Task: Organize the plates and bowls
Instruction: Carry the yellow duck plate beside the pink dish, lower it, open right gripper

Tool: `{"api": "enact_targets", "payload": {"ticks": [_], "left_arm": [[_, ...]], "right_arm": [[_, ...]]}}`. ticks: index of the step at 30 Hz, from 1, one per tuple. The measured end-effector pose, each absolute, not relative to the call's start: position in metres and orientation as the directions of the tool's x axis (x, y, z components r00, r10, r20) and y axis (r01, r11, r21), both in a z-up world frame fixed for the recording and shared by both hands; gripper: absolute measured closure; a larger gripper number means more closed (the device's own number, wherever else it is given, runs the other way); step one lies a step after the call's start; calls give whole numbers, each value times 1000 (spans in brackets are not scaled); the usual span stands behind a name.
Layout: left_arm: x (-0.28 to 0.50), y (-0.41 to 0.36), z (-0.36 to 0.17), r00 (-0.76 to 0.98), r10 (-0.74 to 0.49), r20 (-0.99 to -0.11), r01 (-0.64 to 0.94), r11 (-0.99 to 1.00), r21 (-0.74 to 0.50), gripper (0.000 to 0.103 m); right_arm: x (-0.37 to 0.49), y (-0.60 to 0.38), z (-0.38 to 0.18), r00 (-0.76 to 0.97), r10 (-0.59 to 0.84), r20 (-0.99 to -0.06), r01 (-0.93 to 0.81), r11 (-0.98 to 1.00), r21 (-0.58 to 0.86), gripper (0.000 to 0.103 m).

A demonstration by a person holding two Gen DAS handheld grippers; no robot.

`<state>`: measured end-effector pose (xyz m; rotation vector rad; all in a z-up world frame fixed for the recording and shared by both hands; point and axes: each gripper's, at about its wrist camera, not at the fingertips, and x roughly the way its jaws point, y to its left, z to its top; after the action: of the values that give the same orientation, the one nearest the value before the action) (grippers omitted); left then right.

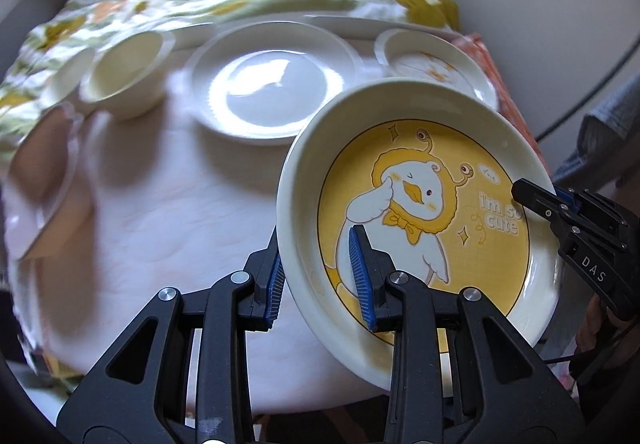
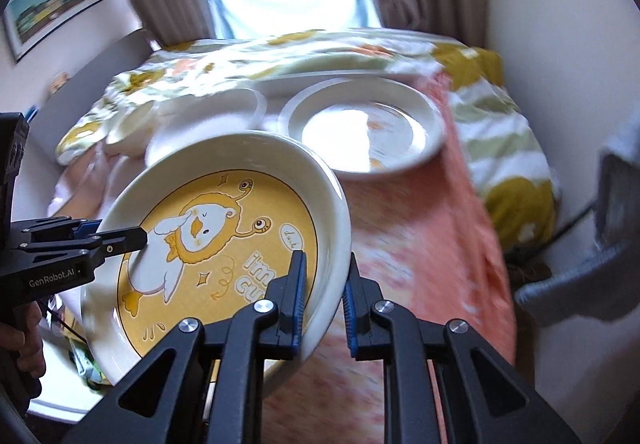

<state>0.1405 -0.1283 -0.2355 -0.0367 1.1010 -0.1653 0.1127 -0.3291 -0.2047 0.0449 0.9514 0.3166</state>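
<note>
A white plate with a yellow cartoon duck (image 1: 420, 204) is held tilted above the bed by both grippers. My left gripper (image 1: 320, 272) is shut on its near-left rim, one finger inside, one outside. My right gripper (image 2: 324, 300) is shut on the opposite rim; it also shows in the left wrist view (image 1: 560, 212). The same plate fills the right wrist view (image 2: 224, 236), where the left gripper (image 2: 120, 240) grips its far edge. A plain white plate (image 1: 272, 84), a cream bowl (image 1: 128, 76) and a patterned plate (image 1: 436, 64) lie beyond.
The dishes rest on a bed with a pale pink cover (image 1: 160, 204) and a flowered quilt (image 1: 240, 0). A pink bowl (image 1: 40, 180) sits at the left. An orange cloth (image 2: 420, 236) covers the right side. Curtains and a window are behind.
</note>
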Motion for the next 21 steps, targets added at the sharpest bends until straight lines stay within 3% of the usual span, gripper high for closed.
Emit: {"api": "enact_targets", "payload": {"ticks": [11, 21], "left_arm": [[121, -12, -251, 431, -64, -900, -20, 997, -81, 75], [121, 37, -287, 438, -88, -895, 32, 996, -82, 75]], "right_arm": [[114, -211, -216, 462, 374, -804, -386, 901, 198, 87], [116, -151, -254, 452, 331, -828, -362, 917, 168, 87]]}}
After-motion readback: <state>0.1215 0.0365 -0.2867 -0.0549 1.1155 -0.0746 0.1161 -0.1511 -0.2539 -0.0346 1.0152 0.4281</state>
